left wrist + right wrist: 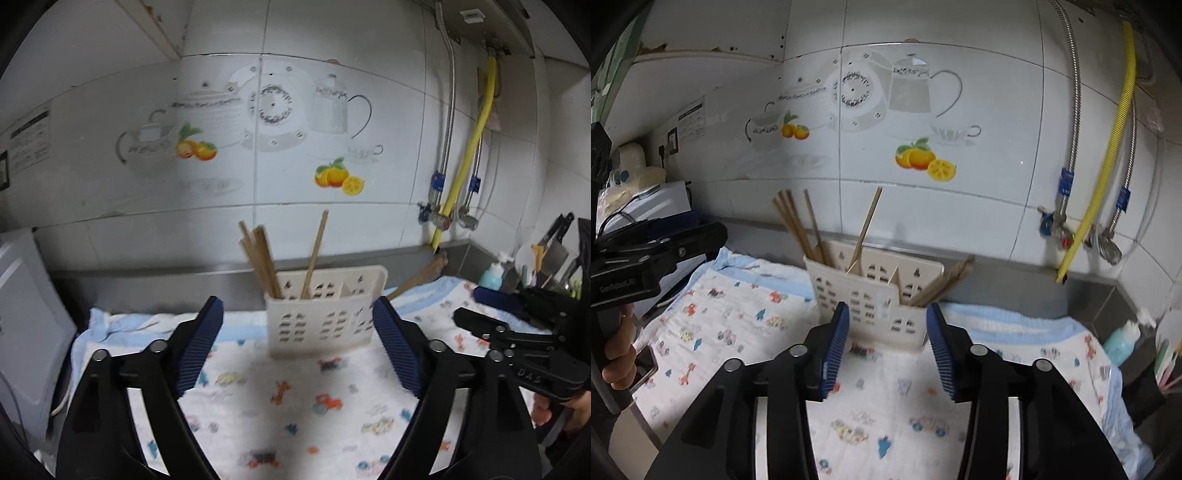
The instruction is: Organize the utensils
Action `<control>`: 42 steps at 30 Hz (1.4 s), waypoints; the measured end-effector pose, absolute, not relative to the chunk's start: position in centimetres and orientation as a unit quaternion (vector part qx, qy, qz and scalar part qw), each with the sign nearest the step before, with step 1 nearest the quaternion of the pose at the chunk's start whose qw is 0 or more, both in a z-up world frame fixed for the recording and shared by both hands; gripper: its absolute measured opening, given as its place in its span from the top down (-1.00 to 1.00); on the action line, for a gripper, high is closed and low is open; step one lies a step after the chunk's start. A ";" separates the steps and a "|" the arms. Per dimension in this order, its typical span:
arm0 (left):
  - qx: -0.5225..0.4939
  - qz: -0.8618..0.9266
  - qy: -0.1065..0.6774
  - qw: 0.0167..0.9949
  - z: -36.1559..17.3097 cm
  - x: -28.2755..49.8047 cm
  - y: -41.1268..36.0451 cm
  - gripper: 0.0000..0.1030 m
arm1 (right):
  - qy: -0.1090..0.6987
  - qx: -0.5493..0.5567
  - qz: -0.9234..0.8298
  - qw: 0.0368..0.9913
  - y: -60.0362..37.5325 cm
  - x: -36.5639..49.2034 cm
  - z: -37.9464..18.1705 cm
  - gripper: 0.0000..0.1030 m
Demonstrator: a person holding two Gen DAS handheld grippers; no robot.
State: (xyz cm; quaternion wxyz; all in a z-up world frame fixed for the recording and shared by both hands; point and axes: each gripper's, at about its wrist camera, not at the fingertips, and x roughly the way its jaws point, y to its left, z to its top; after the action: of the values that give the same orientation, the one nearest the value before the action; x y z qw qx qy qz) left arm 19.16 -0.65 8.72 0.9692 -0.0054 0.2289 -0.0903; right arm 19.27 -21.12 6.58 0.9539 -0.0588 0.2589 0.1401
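A cream plastic utensil holder (pixel 325 314) with slotted walls stands upright on a white cloth (pixel 295 398) printed with small cars and animals, which covers the bench near the steel backsplash. Inside it, a bundle of about 4 wooden chopsticks (pixel 260 258) leans left in the left compartment, and 1 lighter chopstick (pixel 316 254) leans right in the next compartment over. In the right wrist view, more wooden sticks (pixel 945 282) angle out low from the holder's right end.

The left tool (pixel 297 343) points at the holder with its jaws spread wide – the blue ribbed pads stand apart on either side of the holder in the picture, touching nothing, and nothing is between them. The right tool (pixel 886 347) is also released, its jaws parted less widely, with its pads short of the holder's front wall and empty. Each tool shows at the edge of the other's view, held by a hand (pixel 618 354) on a black grip.

Behind the holder, the tiled wall (pixel 332 55) carries a teapot-and-orange decal (pixel 338 177). A yellow hose (pixel 469 155) and braided metal hoses run down to valves at the right. A teal soap bottle (pixel 493 275) stands at the far right – beside it is a rack with knives (pixel 554 243). A white appliance (pixel 26 314) sits at the left edge.
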 end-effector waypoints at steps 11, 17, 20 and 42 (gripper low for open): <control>-0.009 -0.058 0.249 0.967 5.6 14.0 1.5 -0.87 | 0.262 -0.043 0.126 0.956 -20.6 13.9 4.4 -0.21; -0.013 -0.048 0.257 0.965 4.3 11.5 2.4 -0.90 | 0.262 -0.031 0.128 0.956 -20.2 11.6 3.8 -0.41; -0.002 -0.043 0.254 0.966 4.2 10.4 2.4 -0.90 | 0.259 -0.026 0.128 0.957 -20.1 10.4 3.6 -0.51; -0.001 -0.023 0.266 0.964 2.2 6.4 3.5 -0.90 | 0.249 -0.037 0.096 0.963 -19.4 5.8 2.0 -0.76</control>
State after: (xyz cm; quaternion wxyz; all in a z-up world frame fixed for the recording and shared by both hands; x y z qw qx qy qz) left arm 6.36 3.48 2.20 0.9638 -0.0005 0.2656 -0.0227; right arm 5.76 -19.45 2.03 0.9631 -0.0366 0.2485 0.0964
